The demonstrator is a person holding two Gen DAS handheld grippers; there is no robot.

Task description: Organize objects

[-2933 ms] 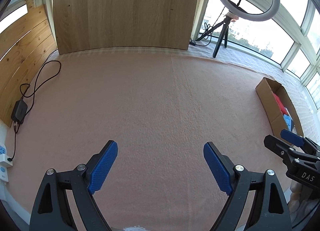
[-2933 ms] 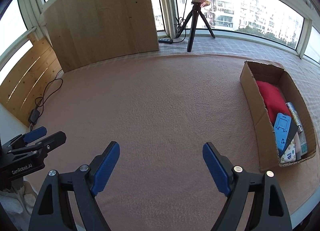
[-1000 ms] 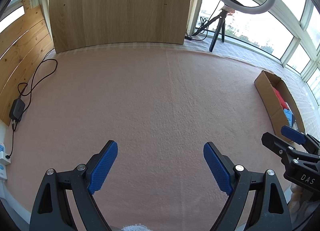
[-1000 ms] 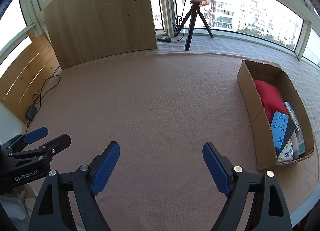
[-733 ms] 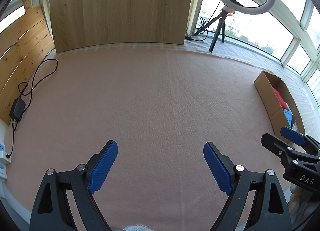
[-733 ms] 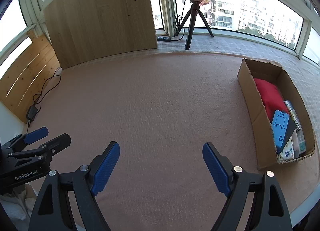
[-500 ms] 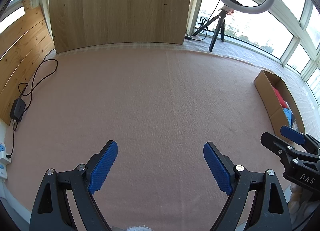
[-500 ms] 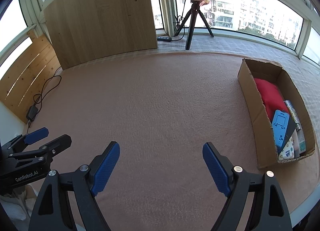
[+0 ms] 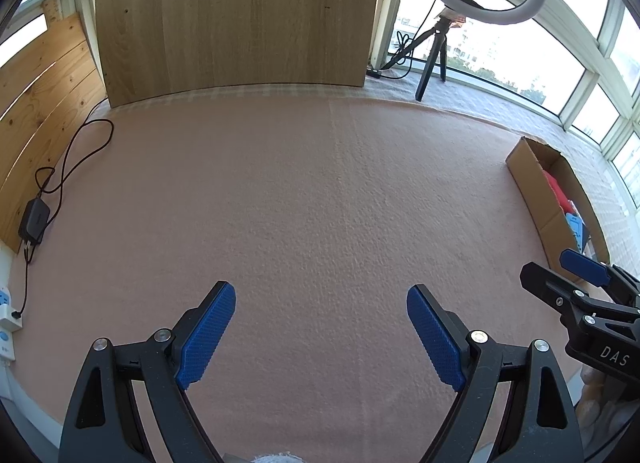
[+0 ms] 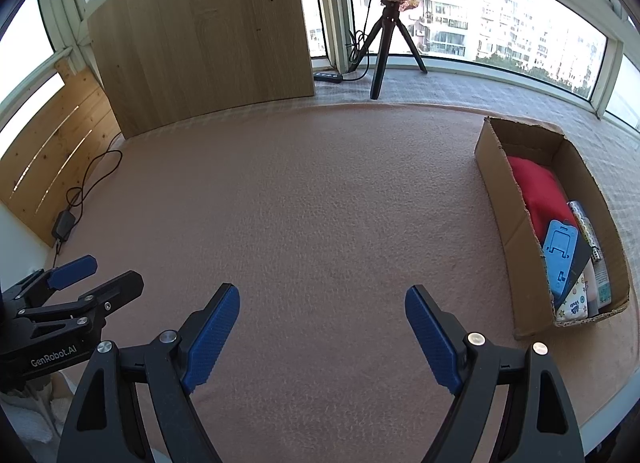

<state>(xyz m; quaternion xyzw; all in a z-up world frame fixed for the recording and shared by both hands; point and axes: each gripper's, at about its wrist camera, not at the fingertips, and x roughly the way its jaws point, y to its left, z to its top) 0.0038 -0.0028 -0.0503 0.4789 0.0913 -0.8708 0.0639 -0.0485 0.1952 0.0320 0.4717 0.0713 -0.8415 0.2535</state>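
A long cardboard box lies on the pink cloth at the right. Inside it are a red pouch, a blue phone stand, a patterned tube and a white packet. The same box shows at the right edge of the left wrist view. My left gripper hangs open over bare cloth, holding nothing. My right gripper is open too and empty, left of the box. Each gripper appears at the edge of the other's view.
A wooden board leans at the back and slatted wood panels line the left side. A black adapter with its cable lies at the left edge. A ring light on a tripod stands behind the cloth by the windows.
Both views have shifted only slightly over the last seconds. Both grippers stay open and empty, and nothing on the cloth or in the box has moved.
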